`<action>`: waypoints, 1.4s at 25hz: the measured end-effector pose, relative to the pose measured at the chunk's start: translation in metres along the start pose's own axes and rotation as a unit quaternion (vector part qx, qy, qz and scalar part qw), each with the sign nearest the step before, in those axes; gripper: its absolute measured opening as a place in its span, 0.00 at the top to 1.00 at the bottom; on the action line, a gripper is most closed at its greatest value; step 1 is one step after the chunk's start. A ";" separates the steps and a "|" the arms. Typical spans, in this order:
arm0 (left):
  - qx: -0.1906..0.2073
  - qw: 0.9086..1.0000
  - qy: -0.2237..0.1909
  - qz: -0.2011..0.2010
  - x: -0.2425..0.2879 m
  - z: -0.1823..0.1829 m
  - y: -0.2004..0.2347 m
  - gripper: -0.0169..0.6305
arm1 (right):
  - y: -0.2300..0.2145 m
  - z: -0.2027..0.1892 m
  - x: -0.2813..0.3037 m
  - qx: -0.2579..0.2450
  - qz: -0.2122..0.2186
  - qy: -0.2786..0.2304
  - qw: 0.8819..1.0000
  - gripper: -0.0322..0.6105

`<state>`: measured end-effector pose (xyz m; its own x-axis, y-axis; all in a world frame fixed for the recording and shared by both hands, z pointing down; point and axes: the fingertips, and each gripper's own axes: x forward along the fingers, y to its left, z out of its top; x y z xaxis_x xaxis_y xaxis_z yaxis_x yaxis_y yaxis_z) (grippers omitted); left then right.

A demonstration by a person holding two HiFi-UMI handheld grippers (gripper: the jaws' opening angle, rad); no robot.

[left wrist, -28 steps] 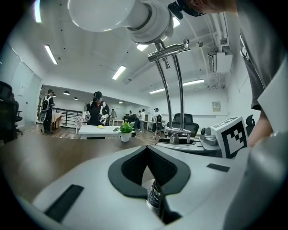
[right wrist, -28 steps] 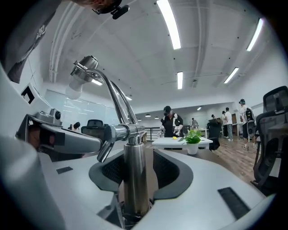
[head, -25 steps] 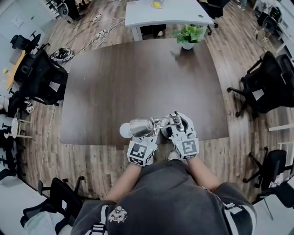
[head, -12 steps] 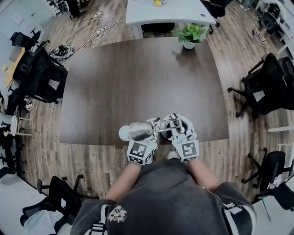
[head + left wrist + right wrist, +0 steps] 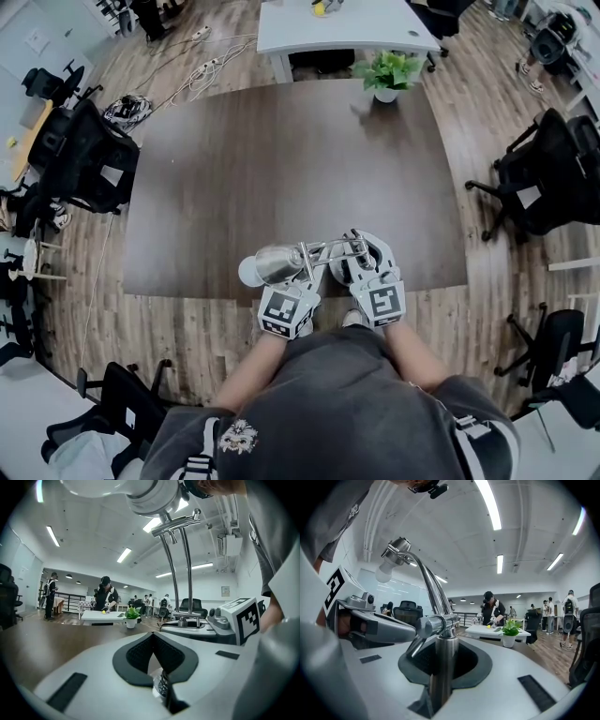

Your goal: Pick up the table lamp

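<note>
A chrome table lamp [image 5: 275, 263] stands near the front edge of the dark wooden table [image 5: 281, 159], its round base [image 5: 367, 250] to the right of the shade. My right gripper [image 5: 362, 269] is shut on the lamp's upright stem [image 5: 443, 651]; its jaws have just been closing with the stem between the pads. My left gripper [image 5: 292, 281] sits under the shade [image 5: 140, 494], and its pads [image 5: 140, 656] meet on a small ribbed chrome part [image 5: 162, 686] of the lamp. The two thin arms [image 5: 180, 559] rise from the base beside it.
A potted plant [image 5: 386, 70] stands at the table's far edge, with a white table [image 5: 342, 26] behind it. Black office chairs flank the table at left [image 5: 80, 155] and right [image 5: 553, 173]. Cables [image 5: 202, 70] lie on the wooden floor. People stand far off.
The lamp's shade sits slightly further left in the head view. Both grippers stay at the lamp near the table's front edge.
</note>
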<state>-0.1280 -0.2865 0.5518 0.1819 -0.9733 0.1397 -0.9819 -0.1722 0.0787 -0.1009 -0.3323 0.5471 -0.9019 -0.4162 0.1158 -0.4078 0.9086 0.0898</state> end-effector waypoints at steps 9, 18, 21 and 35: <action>0.000 1.000 -0.015 0.008 -0.002 0.011 0.008 0.96 | -0.015 0.023 0.008 0.006 -0.016 0.000 1.000 0.83; 0.004 0.999 -0.050 0.013 -0.001 0.048 0.015 0.96 | -0.040 0.081 0.008 0.012 -0.049 -0.025 0.998 0.83; 0.005 0.998 -0.059 0.014 -0.002 0.059 0.014 0.96 | -0.046 0.102 0.005 0.016 -0.061 -0.030 0.998 0.83; 0.012 0.992 -0.126 -0.009 -0.005 0.122 0.005 0.96 | -0.058 0.159 -0.024 0.007 -0.093 -0.050 0.994 0.83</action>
<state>-0.1407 -0.3013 0.4313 0.1839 -0.9764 -0.1134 -0.9801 -0.1909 0.0543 -0.0778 -0.3698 0.3817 -0.8197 -0.5728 -0.0001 -0.5706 0.8166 0.0874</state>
